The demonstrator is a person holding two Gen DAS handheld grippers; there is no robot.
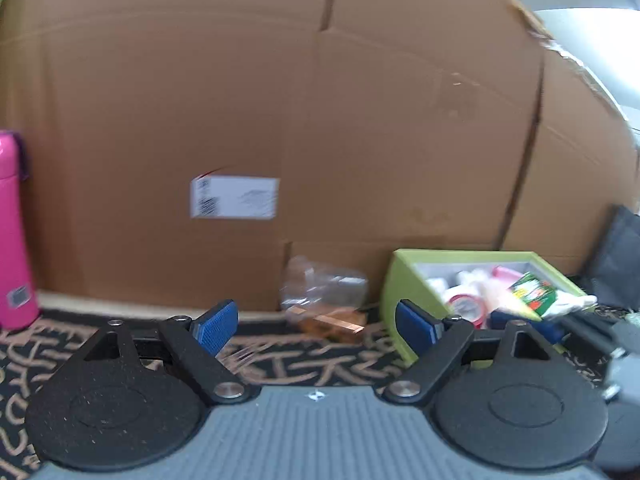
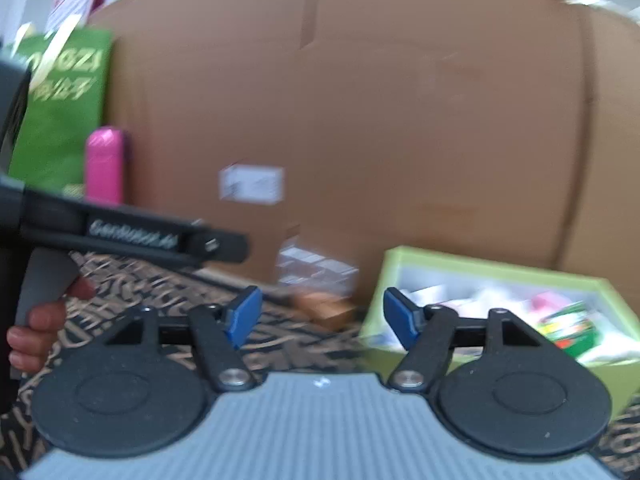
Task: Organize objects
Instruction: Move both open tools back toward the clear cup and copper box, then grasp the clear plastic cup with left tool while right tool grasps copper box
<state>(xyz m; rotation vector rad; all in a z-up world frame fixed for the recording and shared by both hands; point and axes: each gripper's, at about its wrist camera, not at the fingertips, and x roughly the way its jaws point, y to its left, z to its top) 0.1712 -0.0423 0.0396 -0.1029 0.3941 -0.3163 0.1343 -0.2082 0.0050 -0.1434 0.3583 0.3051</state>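
A lime-green box holding several small items, among them a red-rimmed tape roll and a green packet, stands on the patterned cloth at the right. It also shows in the right wrist view. A clear plastic packet with a brown item lies against the cardboard; it shows blurred in the right wrist view. My left gripper is open and empty above the cloth. My right gripper is open and empty, left of the green box.
A big cardboard box fills the back. A pink bottle stands at the far left, also in the right wrist view, beside a green bag. The left hand and gripper body cross the left of that view.
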